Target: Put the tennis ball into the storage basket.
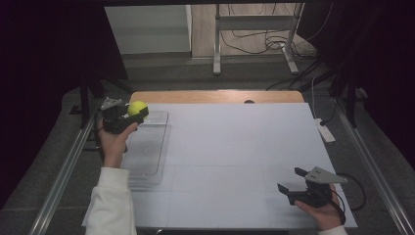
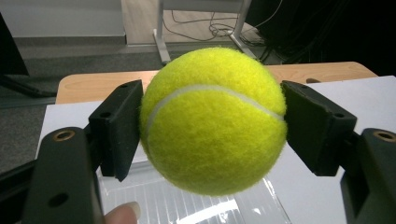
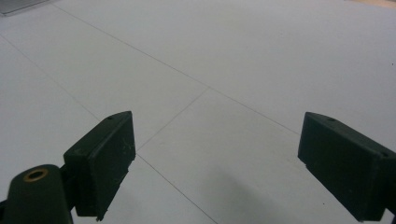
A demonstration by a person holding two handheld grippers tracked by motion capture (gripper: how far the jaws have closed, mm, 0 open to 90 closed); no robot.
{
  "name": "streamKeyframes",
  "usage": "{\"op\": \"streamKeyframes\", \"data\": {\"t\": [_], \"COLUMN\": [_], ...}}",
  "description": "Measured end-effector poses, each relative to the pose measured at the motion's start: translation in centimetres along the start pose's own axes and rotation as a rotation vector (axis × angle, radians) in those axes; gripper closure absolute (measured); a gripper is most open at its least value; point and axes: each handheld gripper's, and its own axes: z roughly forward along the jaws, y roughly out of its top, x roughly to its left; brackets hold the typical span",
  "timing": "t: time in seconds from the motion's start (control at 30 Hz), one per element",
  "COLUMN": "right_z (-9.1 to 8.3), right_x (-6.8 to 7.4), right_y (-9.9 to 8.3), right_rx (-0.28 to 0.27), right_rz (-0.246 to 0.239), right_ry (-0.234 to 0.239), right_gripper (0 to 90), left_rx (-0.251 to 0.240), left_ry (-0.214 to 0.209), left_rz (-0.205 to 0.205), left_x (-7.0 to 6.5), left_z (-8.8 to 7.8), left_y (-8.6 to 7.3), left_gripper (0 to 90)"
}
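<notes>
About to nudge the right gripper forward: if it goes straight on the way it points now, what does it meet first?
Probably just the white table surface. The right gripper is open with nothing between its jaws and angles down at the bare sheet. In the high view it points left, roughly toward the clear tray, which lies well off; depth is hard to judge.

Grey floor [image 1: 161, 73], metal stand [image 1: 254, 29], trailing cables [image 1: 254, 41].

A fuzzy yellow-green tennis ball [image 1: 137, 107] with a white seam is hanging clamped above the far left of the table.
</notes>
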Motion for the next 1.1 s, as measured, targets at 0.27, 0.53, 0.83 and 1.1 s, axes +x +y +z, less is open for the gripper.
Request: {"op": "streamKeyframes", "data": {"t": [0.27,0.53,0.83,1.1], "right_z": [0.0,0.0,0.0,0.0], "right_x": [0.0,0.0,0.1,0.1], "right_y": [0.0,0.0,0.0,0.1], "right_rx": [0.000,0.000,-0.001,-0.006], "right_rz": [-0.002,-0.004,-0.003,-0.003], "right_ry": [-0.001,0.001,0.001,0.002], "right_gripper": [11.6,11.6,11.6,11.6], "left_rx": [0.008,0.025,0.066,0.092], "left_ry": [0.008,0.027,0.038,0.053], "left_rz": [-0.016,-0.028,-0.035,-0.028], "left_x": [0.5,1.2,1.8,1.8], "left_z": [0.2,0.3,0.8,1.4], "left_y": [-0.2,-0.4,-0.7,-1.0], "left_gripper": [26.8,26.8,26.8,26.8]}}
